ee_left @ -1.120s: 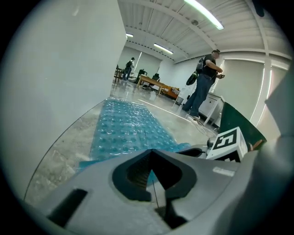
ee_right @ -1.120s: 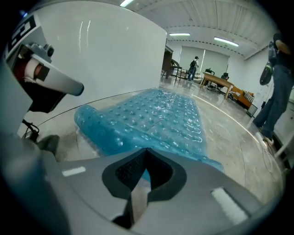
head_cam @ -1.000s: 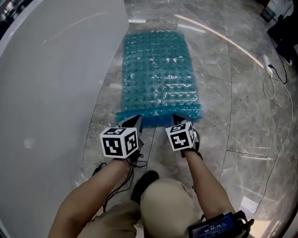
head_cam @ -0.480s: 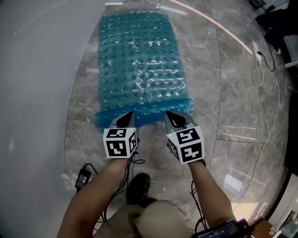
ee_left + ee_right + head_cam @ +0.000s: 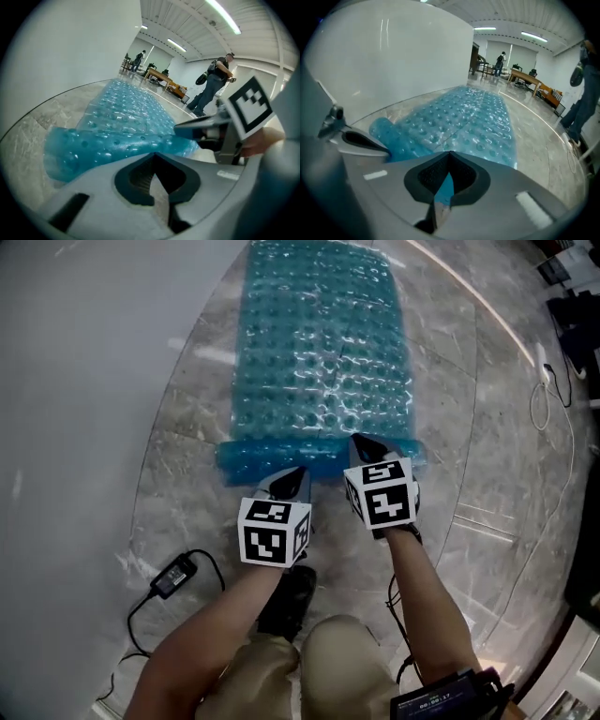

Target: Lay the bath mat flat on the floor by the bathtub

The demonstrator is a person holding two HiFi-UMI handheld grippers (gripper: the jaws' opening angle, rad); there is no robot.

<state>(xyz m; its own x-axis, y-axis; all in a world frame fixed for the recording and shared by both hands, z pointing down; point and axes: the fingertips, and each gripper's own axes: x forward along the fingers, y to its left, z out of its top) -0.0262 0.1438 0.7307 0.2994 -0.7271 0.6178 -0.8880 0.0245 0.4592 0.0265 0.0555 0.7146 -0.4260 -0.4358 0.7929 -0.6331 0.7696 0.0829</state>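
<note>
The blue, bubble-textured bath mat [image 5: 323,352] lies lengthwise on the grey marble floor beside the white bathtub wall [image 5: 84,381]. Its near edge [image 5: 319,460] is curled up in a low roll. My left gripper [image 5: 292,474] is shut on the left part of that edge, which bulges just past the jaw tips [image 5: 153,157]. To its right, my right gripper [image 5: 361,442] is shut on the same edge, and blue mat shows between its jaws [image 5: 449,157]. The rest of the mat [image 5: 473,117] stretches flat away from me.
A black power adapter [image 5: 173,576] with its cable lies on the floor at the near left, close to the tub. A white cable [image 5: 548,390] loops at the right. My shoe [image 5: 291,596] is just behind the grippers. People and tables stand far back.
Both grippers kept their hold on the mat's near edge. The left one has sunk toward the floor. The view has shifted, and the power adapter has come further into view.
</note>
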